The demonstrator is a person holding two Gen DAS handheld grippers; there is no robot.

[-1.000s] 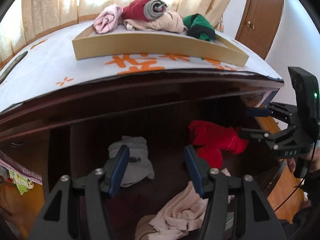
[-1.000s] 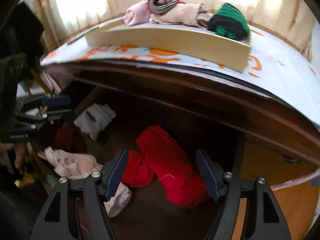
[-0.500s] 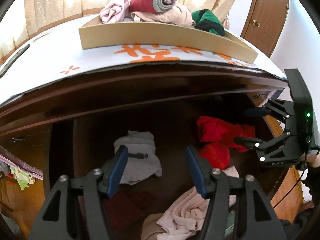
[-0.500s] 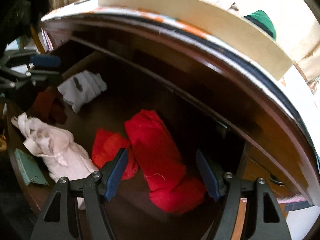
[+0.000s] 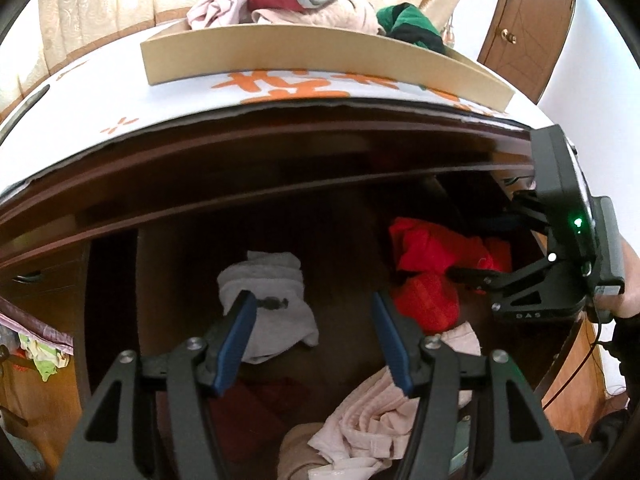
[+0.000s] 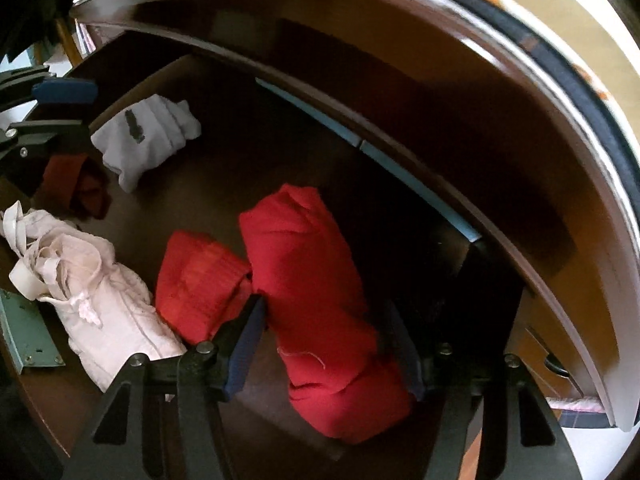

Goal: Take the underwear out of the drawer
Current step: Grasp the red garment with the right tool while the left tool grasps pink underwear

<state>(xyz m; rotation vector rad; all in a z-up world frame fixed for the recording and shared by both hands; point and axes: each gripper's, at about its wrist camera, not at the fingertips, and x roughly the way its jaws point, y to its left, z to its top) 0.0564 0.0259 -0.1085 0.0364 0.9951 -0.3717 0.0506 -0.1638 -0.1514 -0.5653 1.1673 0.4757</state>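
The open dark wooden drawer holds rolled underwear. A big red roll lies between the fingers of my right gripper, which points steeply down into the drawer. Its jaws are closing around the roll: the left pad touches the cloth, and the right pad stands just beside it. A smaller orange-red bundle lies against the roll's left side. My left gripper hangs open above a white roll, gripping nothing. The left wrist view shows the right gripper at the red roll.
A pale pink garment and a dark red one lie at the drawer's front left. On the cloth-covered top stands a cardboard tray with several rolled garments. A person's hand holds the right gripper. A wooden door is at far right.
My right gripper has sunk into the drawer and rolled, and its jaws have narrowed around the big red roll. The left gripper has hardly moved.
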